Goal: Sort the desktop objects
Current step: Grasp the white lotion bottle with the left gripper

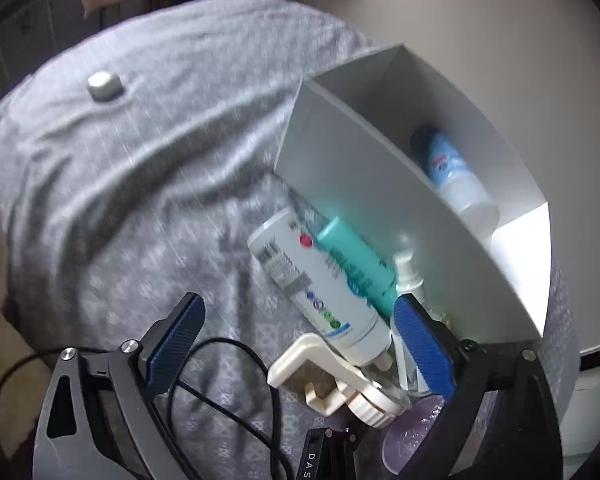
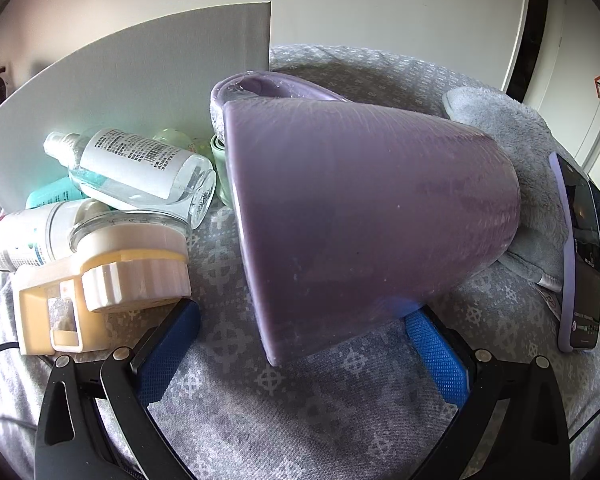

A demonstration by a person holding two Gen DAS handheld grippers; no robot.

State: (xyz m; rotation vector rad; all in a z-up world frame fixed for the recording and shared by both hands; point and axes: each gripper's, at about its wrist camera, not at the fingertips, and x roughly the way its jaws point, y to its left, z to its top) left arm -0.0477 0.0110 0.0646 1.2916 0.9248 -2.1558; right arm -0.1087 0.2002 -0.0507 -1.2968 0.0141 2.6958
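Purple mug (image 2: 360, 216) lies tipped on the grey cloth between my right tongs (image 2: 304, 344), spread wide, empty; left tongs (image 1: 300, 332) also gape empty near the bottles (image 1: 324, 280). Closing off-centre could roll it into them

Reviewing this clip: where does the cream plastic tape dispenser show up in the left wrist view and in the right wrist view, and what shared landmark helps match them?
Left wrist view: the cream tape dispenser lies at lower centre, between the open left gripper's fingers.
Right wrist view: it lies at lower left, beside the purple mug and just ahead of the right gripper's left finger.
Shared landmark: the white bottle with small printed text, touching the dispenser in both views.
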